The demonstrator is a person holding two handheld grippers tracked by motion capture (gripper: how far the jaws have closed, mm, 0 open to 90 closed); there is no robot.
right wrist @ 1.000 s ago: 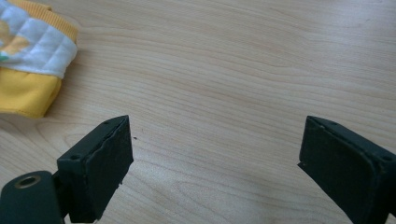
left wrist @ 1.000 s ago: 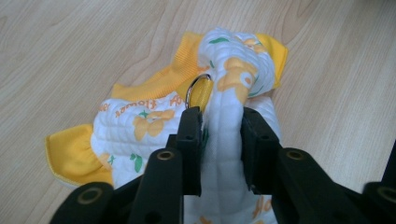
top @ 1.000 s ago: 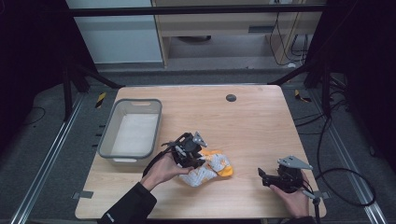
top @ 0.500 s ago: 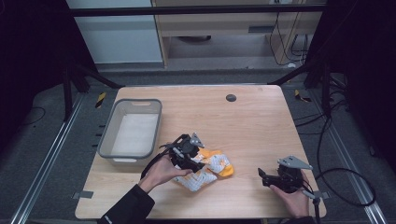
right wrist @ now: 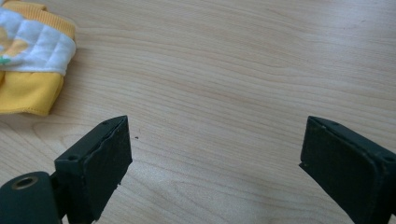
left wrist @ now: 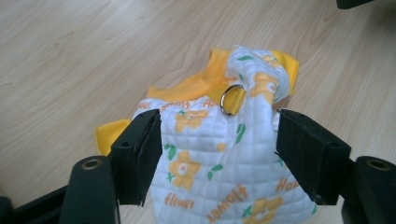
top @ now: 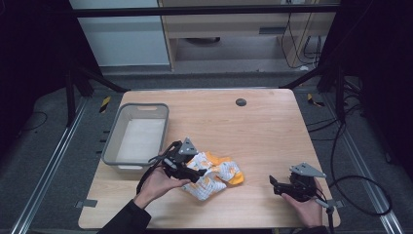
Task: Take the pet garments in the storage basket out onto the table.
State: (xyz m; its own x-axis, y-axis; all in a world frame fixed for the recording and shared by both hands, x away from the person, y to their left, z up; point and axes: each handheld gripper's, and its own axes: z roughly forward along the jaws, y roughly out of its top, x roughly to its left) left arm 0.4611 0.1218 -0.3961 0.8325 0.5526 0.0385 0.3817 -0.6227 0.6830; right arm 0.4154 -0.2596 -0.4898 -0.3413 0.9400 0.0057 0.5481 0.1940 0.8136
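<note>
while the garment (top: 214, 174) lies crumpled near the table's (top: 272, 122) front edge, its length running left to right, the left gripper (top: 191, 171) straddles its left end, jaws just spread and not pinching, and the right gripper (top: 274, 184) waits open, well apart.

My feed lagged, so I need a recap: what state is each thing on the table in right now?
Left tongs: jaws have just been opening, now apart, the garment between them unpressed.
Right tongs: open over bare wood, holding nothing.
Flowered garment: crumpled on the table, its metal ring showing.
Grey bin: upright, empty.
</note>
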